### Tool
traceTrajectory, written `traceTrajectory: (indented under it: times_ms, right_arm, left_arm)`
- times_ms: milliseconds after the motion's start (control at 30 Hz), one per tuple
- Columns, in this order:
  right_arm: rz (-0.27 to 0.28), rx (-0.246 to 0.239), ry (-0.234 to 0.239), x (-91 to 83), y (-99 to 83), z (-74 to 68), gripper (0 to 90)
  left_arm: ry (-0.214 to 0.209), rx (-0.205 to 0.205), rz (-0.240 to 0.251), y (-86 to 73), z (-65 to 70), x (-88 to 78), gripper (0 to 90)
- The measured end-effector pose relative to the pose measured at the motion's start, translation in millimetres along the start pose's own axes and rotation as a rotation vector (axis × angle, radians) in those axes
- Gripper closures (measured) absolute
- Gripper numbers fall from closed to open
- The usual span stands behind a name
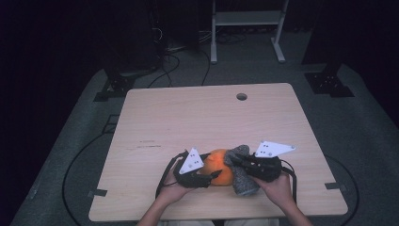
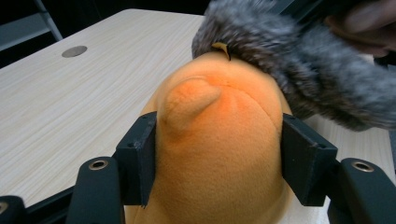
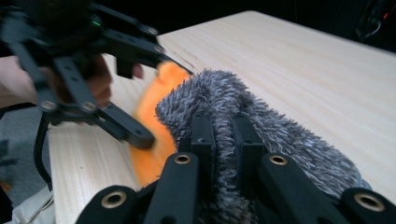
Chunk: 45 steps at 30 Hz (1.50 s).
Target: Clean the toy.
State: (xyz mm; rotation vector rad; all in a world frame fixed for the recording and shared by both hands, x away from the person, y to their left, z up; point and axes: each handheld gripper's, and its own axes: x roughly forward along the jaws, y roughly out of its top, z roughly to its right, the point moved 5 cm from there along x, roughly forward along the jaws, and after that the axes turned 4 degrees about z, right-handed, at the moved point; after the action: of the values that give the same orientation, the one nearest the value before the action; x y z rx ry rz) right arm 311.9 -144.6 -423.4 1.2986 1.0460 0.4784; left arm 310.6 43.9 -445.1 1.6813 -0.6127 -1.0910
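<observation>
Near the front edge of the surface (image 1: 155, 117), the left gripper (image 2: 217, 158) has its 2 fingers (image 2: 137, 158) part-open and pressed against both sides of the orange plush toy (image 2: 219, 154). The right gripper (image 3: 224, 140) has its fingers nearly together, pinching the grey furry cover (image 3: 280, 135) draped against the toy.

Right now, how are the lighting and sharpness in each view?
High view: dim, dark surroundings, table evenly lit. Left gripper view: orange plush sharp, grey furry cloth soft at the right edge. Right gripper view: the other hand-held gripper and the near jaws look blurred.
</observation>
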Motion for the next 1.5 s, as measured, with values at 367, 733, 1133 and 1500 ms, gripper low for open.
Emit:
traceTrajectory:
  times_ms: [367, 733, 1133, 1500]
  right_arm:
    - [0.062, 0.029, -0.004, -12.0, 12.3, -0.2, 81.2]
    - [-0.012, 0.062, 0.011, 3.4, -10.1, 5.6, 81.2]
    - [-0.077, 0.117, -0.047, 4.2, -25.8, 26.4, 81.1]
    - [0.038, -0.025, -0.002, -3.8, 13.6, -15.5, 81.2]
  left_arm:
    - [0.021, -0.016, 0.02, 4.4, -3.9, -6.0, 36.6]
    - [-0.07, -0.048, 0.041, 6.9, -2.3, -8.2, 23.3]
    - [-0.109, -0.172, 0.023, -9.3, -22.6, -10.3, 24.2]
    - [-0.046, -0.066, -0.007, 13.4, -0.4, -7.5, 31.5]
